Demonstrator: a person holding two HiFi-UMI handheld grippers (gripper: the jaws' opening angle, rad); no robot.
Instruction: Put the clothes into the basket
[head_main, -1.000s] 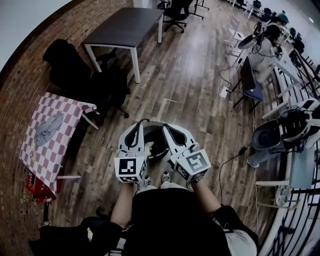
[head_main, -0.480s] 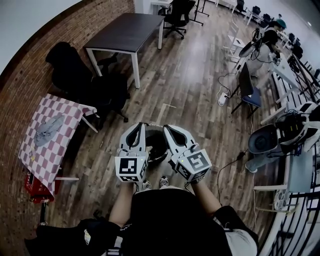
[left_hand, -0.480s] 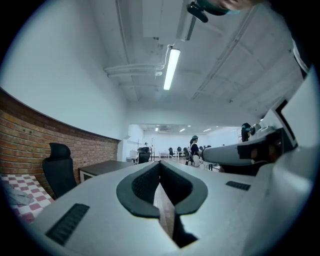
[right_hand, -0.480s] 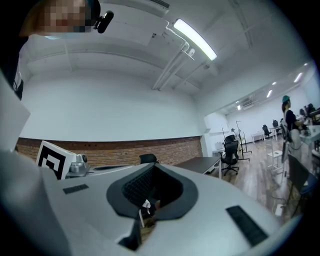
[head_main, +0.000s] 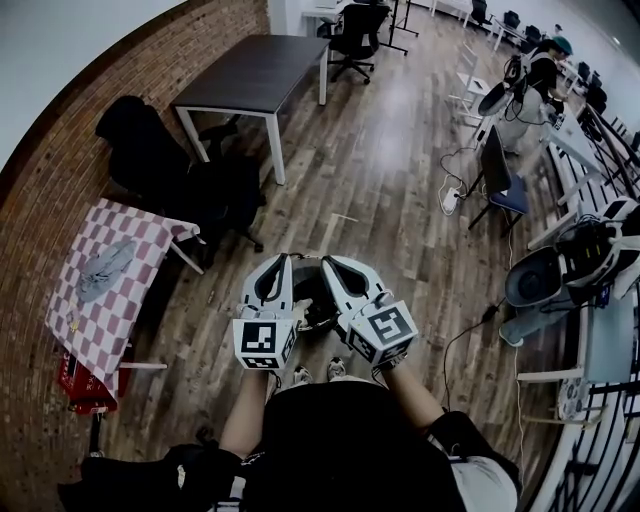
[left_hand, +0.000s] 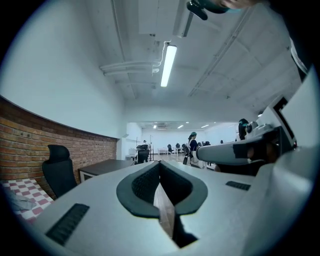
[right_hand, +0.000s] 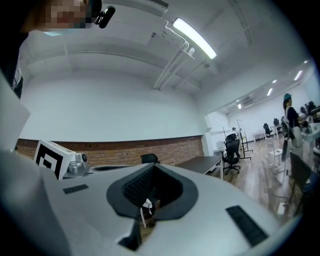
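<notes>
Scanning the head view: a grey garment (head_main: 105, 268) lies on the checked counter (head_main: 70, 322) at nine o'clock, well apart from the person; what looks like a red basket (head_main: 85, 385) sits at eight.

Left gripper view: left hand-held gripper (left_hand: 160, 167) clenched, empty.

Right gripper view: right hand-held gripper (right_hand: 151, 170) likewise.

Reaching while clenched would probably shove the garment off the counter.

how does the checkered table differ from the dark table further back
The checkered table wears a pink-and-white cloth; the dark table has a bare dark top on white legs. The checkered table carries a grey garment; the dark table shows nothing on it. Both stand by the brick wall.
</notes>
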